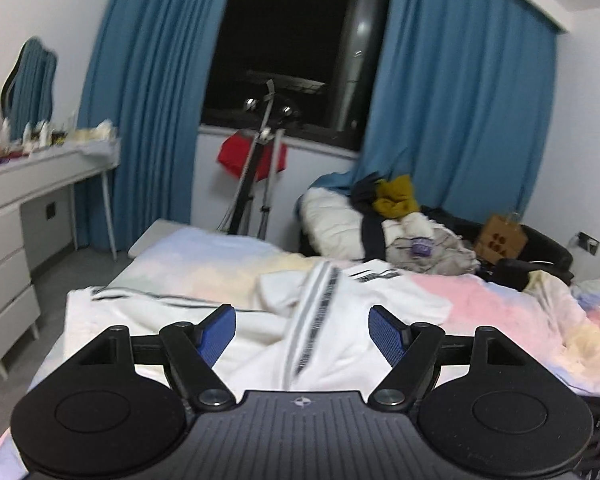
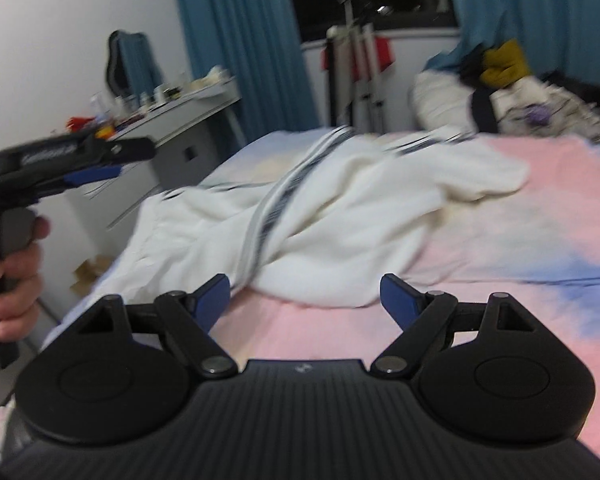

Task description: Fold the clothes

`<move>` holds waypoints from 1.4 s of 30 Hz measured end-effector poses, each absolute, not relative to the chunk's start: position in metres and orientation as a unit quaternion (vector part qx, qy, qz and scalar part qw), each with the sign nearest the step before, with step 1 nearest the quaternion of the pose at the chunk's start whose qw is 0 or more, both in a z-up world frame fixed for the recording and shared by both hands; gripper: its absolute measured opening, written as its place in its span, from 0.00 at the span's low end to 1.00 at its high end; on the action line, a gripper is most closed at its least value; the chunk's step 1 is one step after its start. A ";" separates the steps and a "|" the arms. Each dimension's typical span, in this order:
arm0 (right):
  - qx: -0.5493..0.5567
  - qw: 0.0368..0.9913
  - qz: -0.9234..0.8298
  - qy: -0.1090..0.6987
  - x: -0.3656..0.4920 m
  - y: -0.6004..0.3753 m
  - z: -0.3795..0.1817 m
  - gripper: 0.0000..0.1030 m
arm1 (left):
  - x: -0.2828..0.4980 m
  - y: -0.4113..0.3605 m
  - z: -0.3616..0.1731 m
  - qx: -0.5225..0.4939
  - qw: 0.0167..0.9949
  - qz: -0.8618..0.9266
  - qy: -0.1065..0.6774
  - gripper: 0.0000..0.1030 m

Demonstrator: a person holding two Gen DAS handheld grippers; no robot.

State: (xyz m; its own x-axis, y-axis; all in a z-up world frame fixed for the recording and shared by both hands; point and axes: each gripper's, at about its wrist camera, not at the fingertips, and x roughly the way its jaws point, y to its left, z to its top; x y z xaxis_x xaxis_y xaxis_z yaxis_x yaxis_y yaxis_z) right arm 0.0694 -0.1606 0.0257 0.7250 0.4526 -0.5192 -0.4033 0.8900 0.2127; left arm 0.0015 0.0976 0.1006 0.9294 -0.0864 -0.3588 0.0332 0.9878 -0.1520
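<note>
A white garment [image 1: 340,320] with a dark-and-grey striped band is seen lying crumpled on the bed [image 1: 500,308], spread across the pastel pink, yellow and blue sheet; the band runs lengthwise over its bunched middle. In the right wrist view the same garment [image 2: 340,208] is heaped toward the far left part of the bed [image 2: 500,220], with a stretch of bare pink sheet on its near side.

The left gripper [image 1: 302,330] is held above the near part of the garment with its blue-padded jaws spread wide; nothing is pinched between them, and the cloth is only seen behind the gap. The right gripper [image 2: 305,300] is likewise released, its jaws well apart over the pink sheet just short of the garment's near edge, touching no cloth. To the left of the garment in the right wrist view, the left gripper [image 2: 112,158] is seen from the side, carried by a person's hand [image 2: 14,272] wrapped around its handle.

Beyond the garment, at the far end of the bed, a pile of clothes [image 1: 400,224] with a mustard piece on top is stacked. Left of the bed a white dresser [image 1: 16,216] cluttered with small items is placed, and behind the bed blue curtains [image 1: 148,100] frame a dark window [image 1: 292,40].
</note>
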 end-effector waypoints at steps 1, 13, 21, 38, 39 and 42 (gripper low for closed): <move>0.043 0.931 0.223 0.285 0.071 -0.166 0.024 0.82 | -0.001 0.087 0.098 -0.070 0.980 -0.037 0.182 0.77; 0.057 0.950 0.158 0.263 0.073 -0.239 -0.029 0.82 | 0.013 0.052 -0.005 -0.067 0.966 -0.066 0.241 0.77; 0.151 0.938 0.148 0.275 0.088 -0.268 -0.049 0.82 | 0.130 0.078 0.001 -0.076 0.960 -0.067 0.261 0.78; 0.166 0.911 0.142 0.350 0.183 -0.286 -0.126 0.81 | 0.365 0.049 -0.010 -0.037 0.957 -0.027 0.287 0.38; 0.175 0.908 0.140 0.355 0.186 -0.289 -0.128 0.81 | 0.363 0.046 -0.007 -0.033 0.957 -0.033 0.286 0.27; 0.196 0.906 0.138 0.349 0.186 -0.295 -0.128 0.81 | 0.354 0.038 0.004 -0.021 0.958 -0.053 0.280 0.09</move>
State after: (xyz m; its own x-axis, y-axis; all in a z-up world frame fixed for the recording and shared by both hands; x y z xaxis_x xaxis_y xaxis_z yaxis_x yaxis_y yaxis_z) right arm 0.1860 -0.2952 -0.1279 0.7185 0.3876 -0.5776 -0.1140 0.8848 0.4519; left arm 0.3539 0.0383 0.0038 0.8374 -0.1129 -0.5348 0.0896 0.9935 -0.0696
